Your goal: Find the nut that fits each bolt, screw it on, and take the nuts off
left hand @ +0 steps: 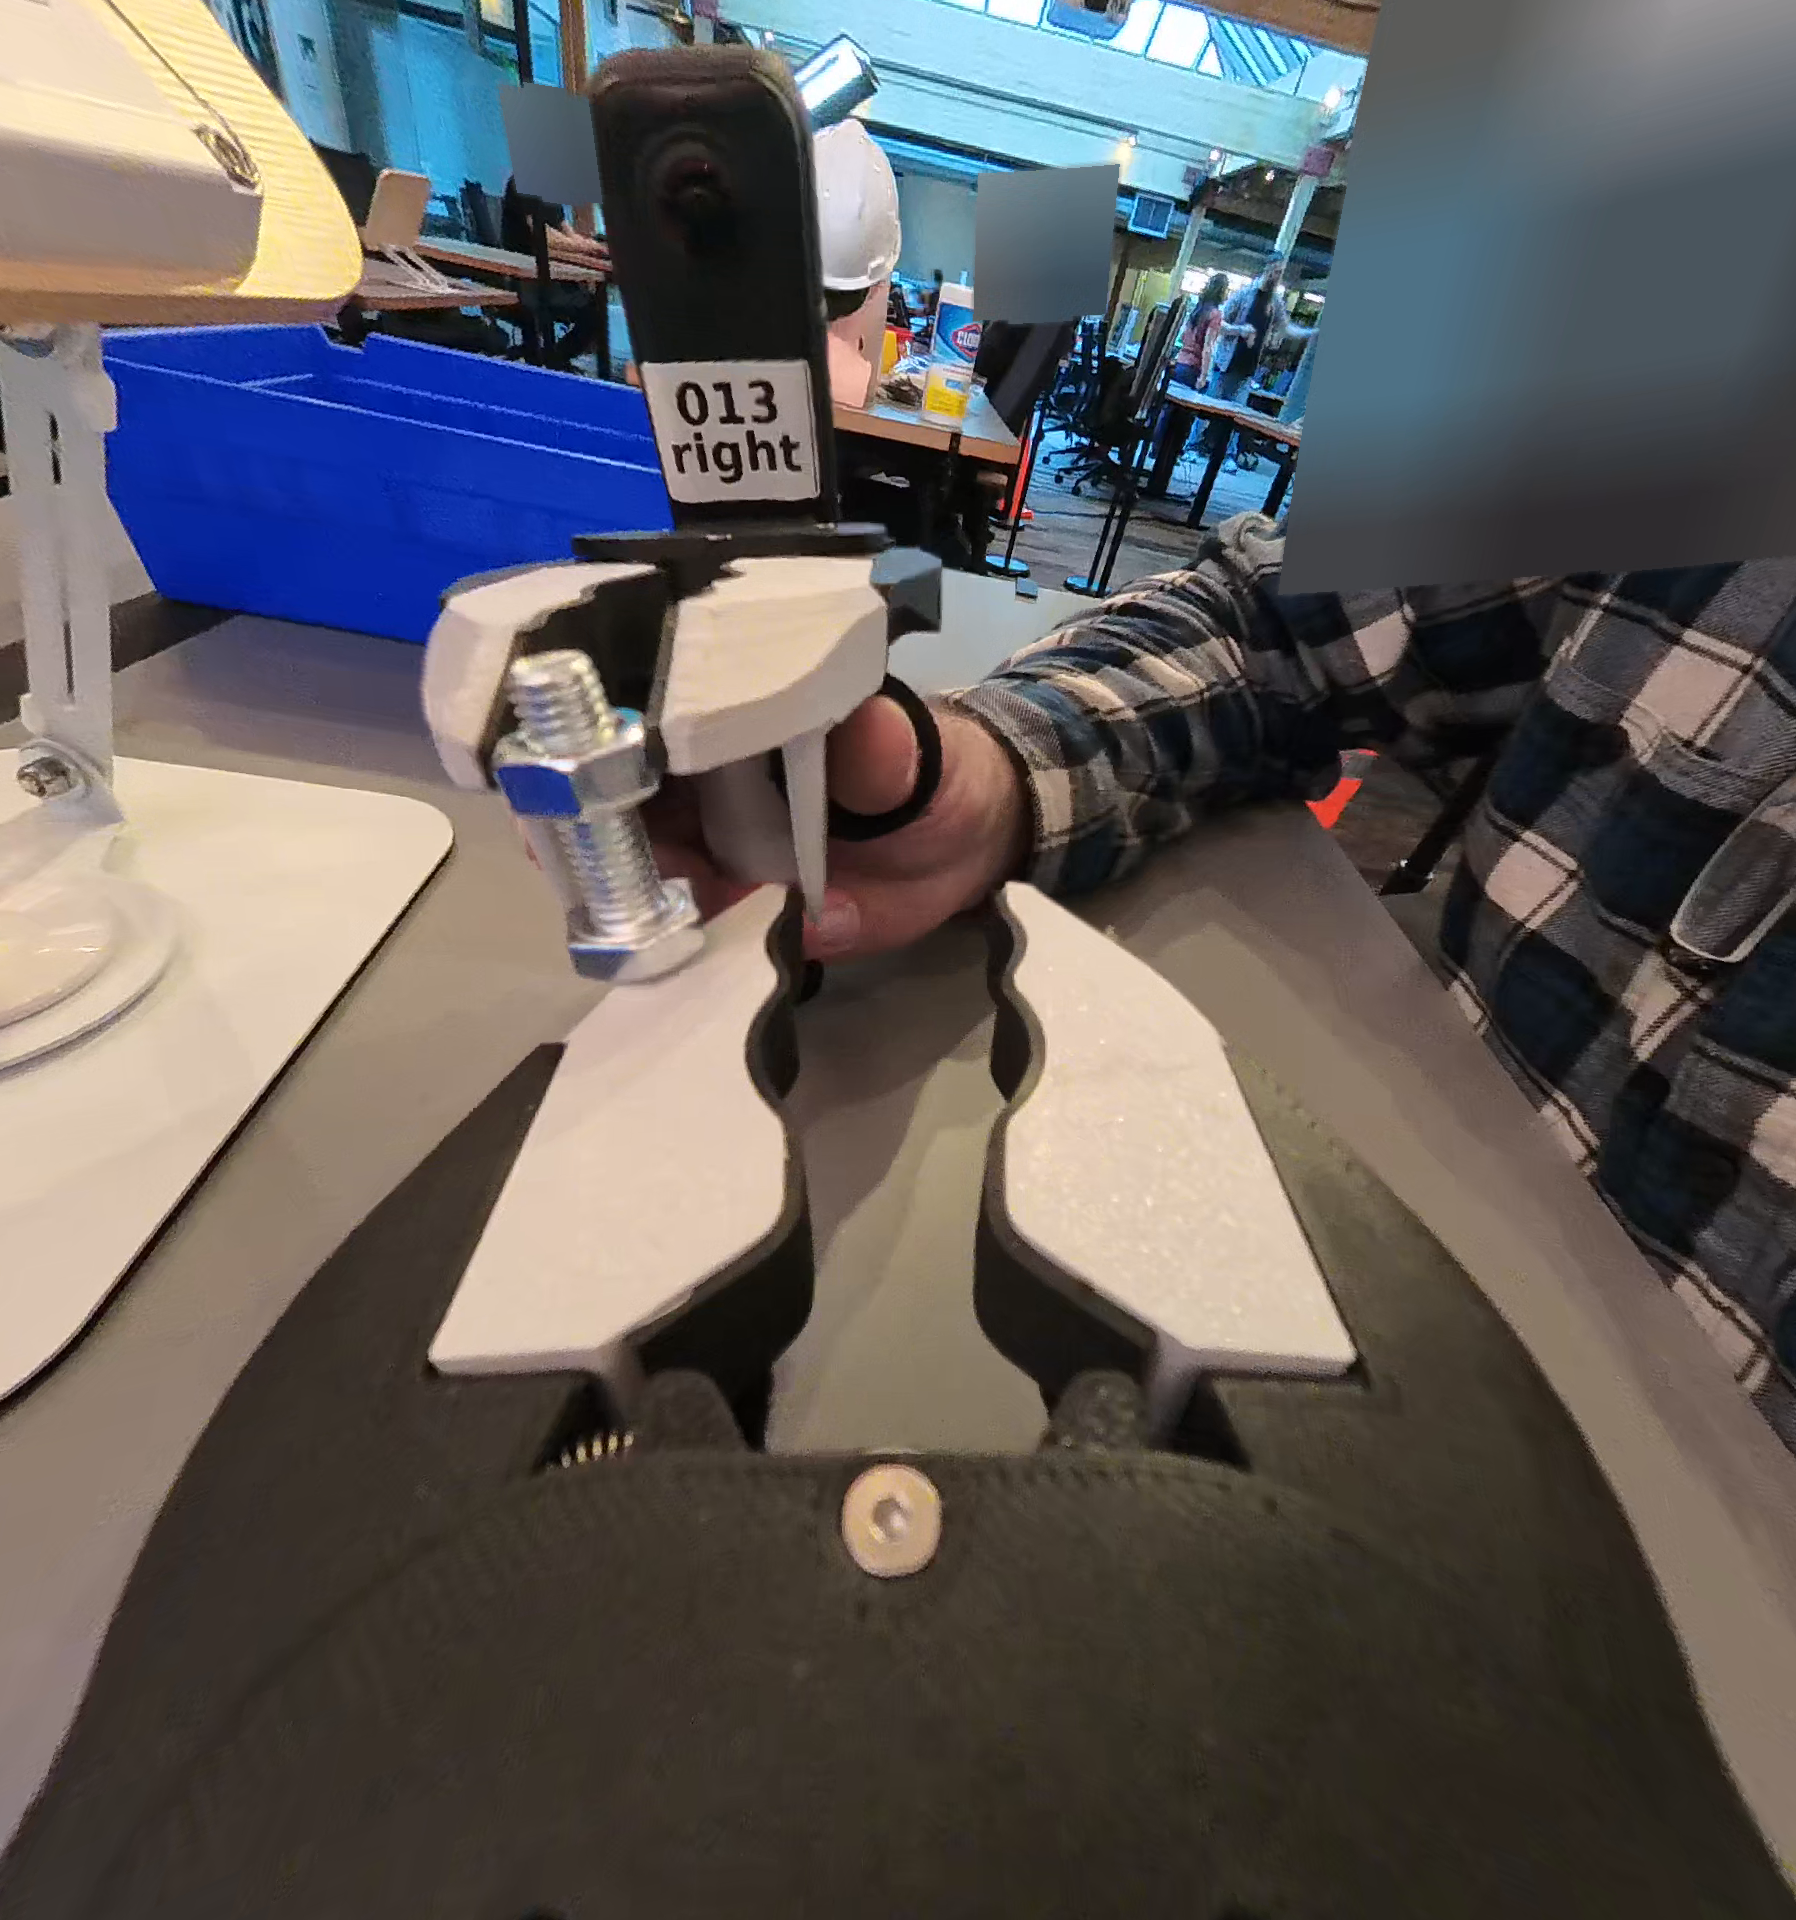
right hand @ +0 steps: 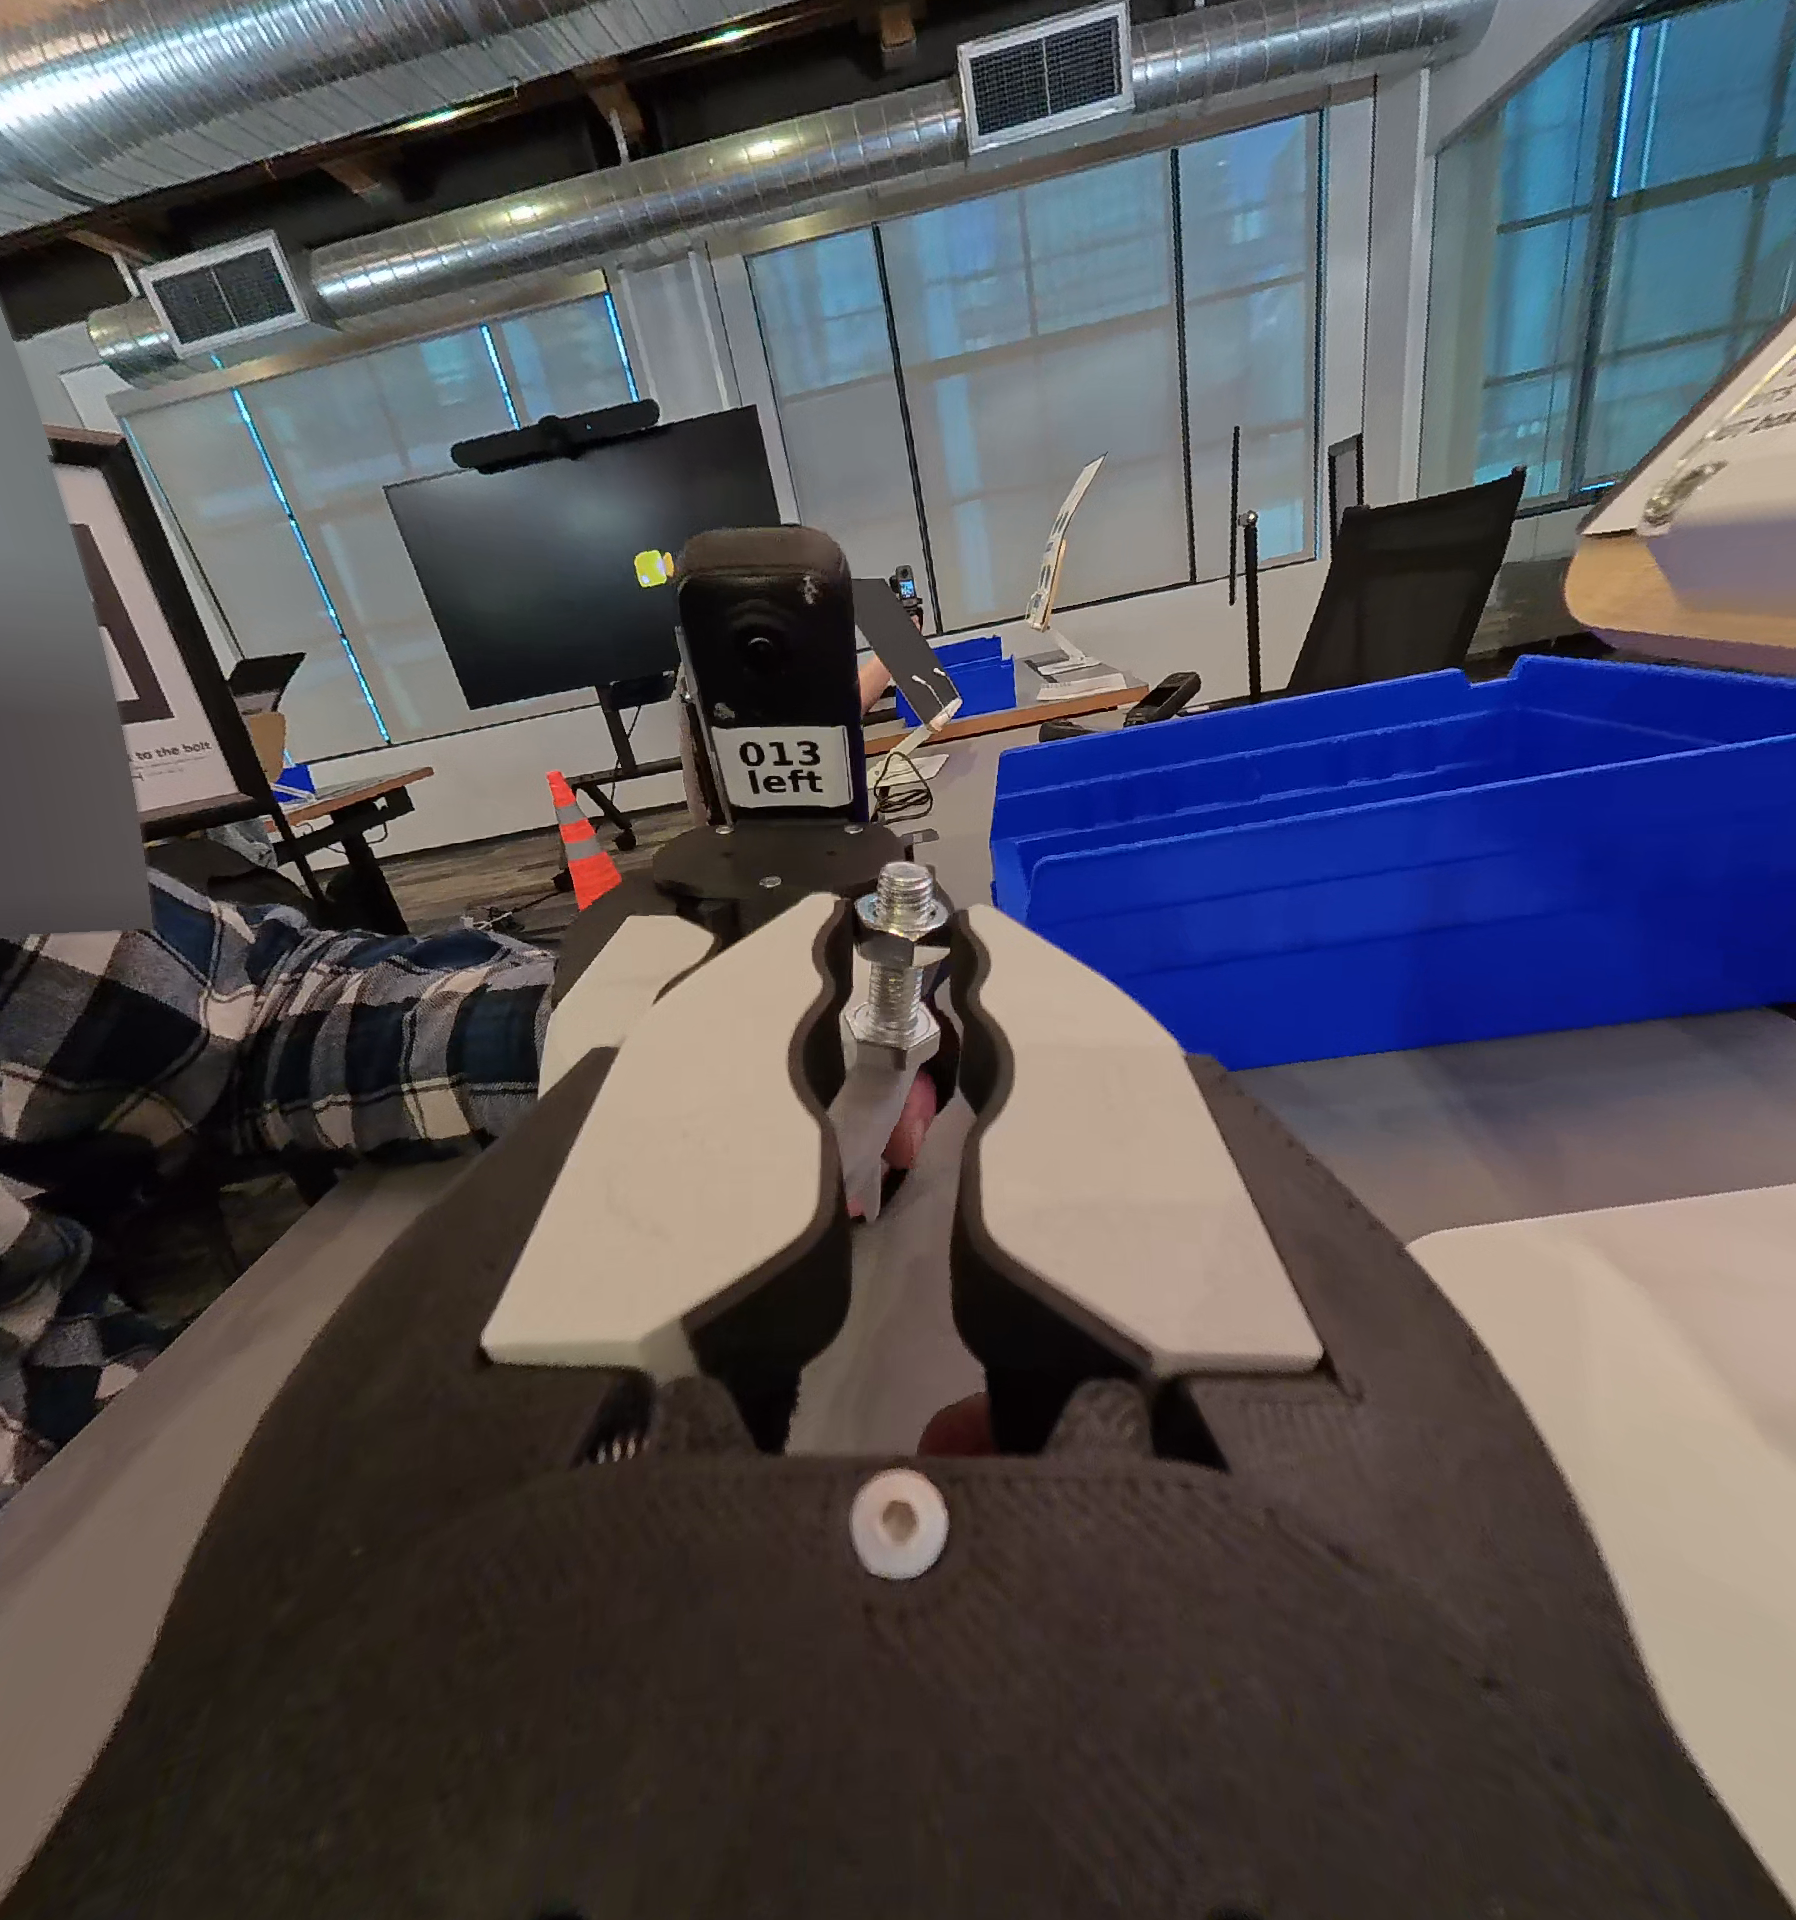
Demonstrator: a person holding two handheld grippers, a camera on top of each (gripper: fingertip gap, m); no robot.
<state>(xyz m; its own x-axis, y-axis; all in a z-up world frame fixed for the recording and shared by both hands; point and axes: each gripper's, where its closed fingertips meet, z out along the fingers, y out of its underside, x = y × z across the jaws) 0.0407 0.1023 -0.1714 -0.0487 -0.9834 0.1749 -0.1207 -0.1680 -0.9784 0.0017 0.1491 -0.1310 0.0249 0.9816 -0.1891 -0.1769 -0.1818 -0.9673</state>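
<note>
Clamped in our right gripper, beside the blue bin, was the nut, well down the bolt; our left gripper stood apart, empty. We judged threading done here, unscrewing pending.

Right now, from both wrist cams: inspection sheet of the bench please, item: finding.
Surface: grey table with a white mat on it.
Job's things: silver bolt, head down, silver nut threaded partway up its shank.
Clutter: blue bin; white stand with its base on the mat.
Grippers: right gripper shut on the nut; left gripper open, nothing between its fingers, its tip just under the bolt head.
Cables: nothing seen on this bench.
Surroundings: open office; dark screen, orange cone, person's plaid sleeve.
</note>
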